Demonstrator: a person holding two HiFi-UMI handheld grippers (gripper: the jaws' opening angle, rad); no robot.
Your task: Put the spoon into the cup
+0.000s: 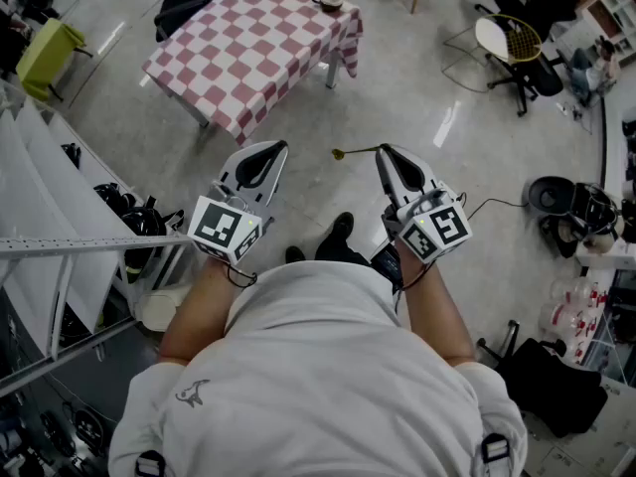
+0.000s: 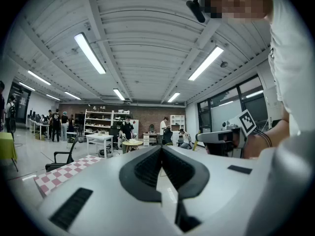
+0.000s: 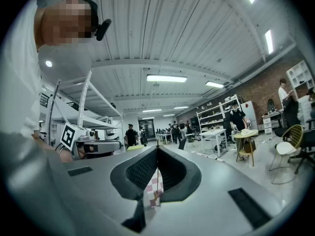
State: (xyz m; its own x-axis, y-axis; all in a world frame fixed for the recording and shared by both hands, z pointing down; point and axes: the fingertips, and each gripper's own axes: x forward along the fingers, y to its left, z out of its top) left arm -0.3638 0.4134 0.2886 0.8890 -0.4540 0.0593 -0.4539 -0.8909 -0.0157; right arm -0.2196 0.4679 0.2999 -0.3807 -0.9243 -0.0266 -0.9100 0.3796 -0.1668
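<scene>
The smooth pale grey floor (image 1: 417, 78) gleams glossy. Far off, the red-and-white checked tablecloth (image 1: 248, 58) hangs soft and matt. The left gripper (image 1: 272, 149) and right gripper (image 1: 384, 151) wear smooth matt grey plastic shells with ribbed black pads (image 3: 142, 170); the thin brass-coloured spoon (image 1: 352, 152) looks metal.

The head camera is looking steeply down from above the person's shoulders, taking in the left gripper (image 1: 277, 147), the right gripper (image 1: 384, 150) and the far checkered bench (image 1: 258, 43). Each gripper camera is riding close behind its own jaws, facing out across the room; both are catching that bench and the other gripper.
</scene>
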